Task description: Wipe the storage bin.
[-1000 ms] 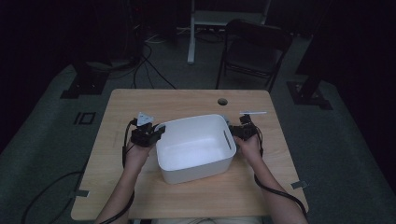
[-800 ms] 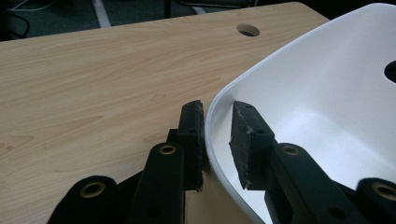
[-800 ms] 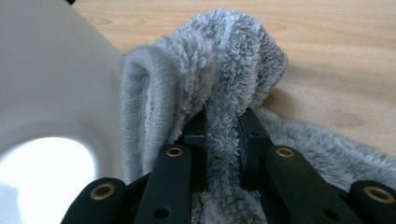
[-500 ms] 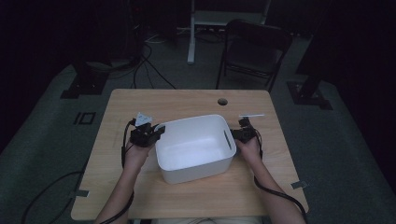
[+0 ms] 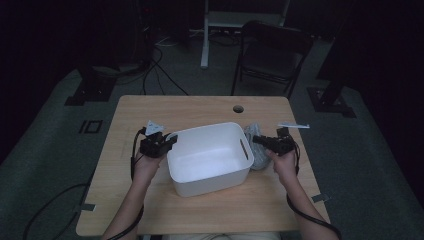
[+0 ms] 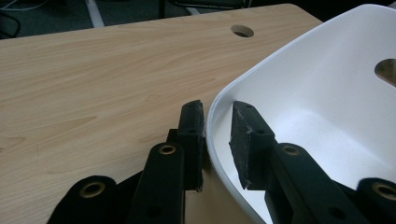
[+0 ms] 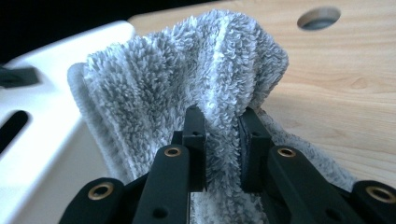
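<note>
A white tub (image 5: 210,157) sits in the middle of the wooden table (image 5: 200,107), its open top facing up. The left gripper (image 5: 159,145) is at the tub's left rim, and in the left gripper view (image 6: 217,140) its fingers (image 6: 192,140) straddle that rim, one outside and one inside the wall (image 6: 299,88). They are nearly closed on the thin plastic, the outer one against it, the inner one with a sliver of gap showing, so the grip looks light.

On the right side, the right gripper (image 5: 264,142) is just beside the tub's right wall, where a slot handle (image 5: 243,149) is cut. A grey towel (image 5: 256,145) is bunched between the tub and this gripper, resting on the table and leaning against the tub's outside. In the right gripper view (image 7: 223,149) the fingers (image 7: 194,144) are pinched tight on a fold of the fluffy towel (image 7: 187,84), with the pile bulging up above them and the tub wall (image 7: 42,116) at the left of that view.

A round cable hole (image 5: 238,108) lies in the table beyond the tub, and a dark chair (image 5: 272,55) stands on the floor at the far side
</note>
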Motion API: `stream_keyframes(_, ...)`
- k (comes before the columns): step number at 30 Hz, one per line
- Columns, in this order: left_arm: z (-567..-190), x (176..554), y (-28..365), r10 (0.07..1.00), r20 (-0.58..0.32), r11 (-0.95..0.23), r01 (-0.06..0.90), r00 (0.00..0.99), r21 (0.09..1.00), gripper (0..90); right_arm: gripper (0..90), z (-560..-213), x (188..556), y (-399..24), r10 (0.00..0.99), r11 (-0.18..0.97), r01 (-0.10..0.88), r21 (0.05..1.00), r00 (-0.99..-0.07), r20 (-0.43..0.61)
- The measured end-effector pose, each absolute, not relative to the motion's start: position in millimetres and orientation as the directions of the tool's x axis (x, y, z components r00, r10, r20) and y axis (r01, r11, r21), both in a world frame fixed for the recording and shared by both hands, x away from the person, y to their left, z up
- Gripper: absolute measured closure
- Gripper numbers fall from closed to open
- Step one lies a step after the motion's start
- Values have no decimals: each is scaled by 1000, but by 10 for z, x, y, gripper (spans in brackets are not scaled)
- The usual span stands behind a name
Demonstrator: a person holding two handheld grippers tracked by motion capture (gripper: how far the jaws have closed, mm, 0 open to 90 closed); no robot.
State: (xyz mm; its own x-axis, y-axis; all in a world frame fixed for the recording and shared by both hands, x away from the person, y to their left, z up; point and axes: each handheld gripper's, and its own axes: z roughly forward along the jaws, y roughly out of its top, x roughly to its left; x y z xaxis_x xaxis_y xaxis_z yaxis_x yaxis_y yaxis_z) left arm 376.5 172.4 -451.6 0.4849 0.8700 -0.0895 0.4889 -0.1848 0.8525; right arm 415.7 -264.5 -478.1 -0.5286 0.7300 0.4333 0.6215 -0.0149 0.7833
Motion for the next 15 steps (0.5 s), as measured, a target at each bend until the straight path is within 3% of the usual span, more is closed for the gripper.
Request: stream_keyframes(15, -4517, 3758, 1684, 872, -91, -182, 491, 481, 852, 745, 765, -4408, 3510, -2921, 649, -60, 518, 853, -629, 428)
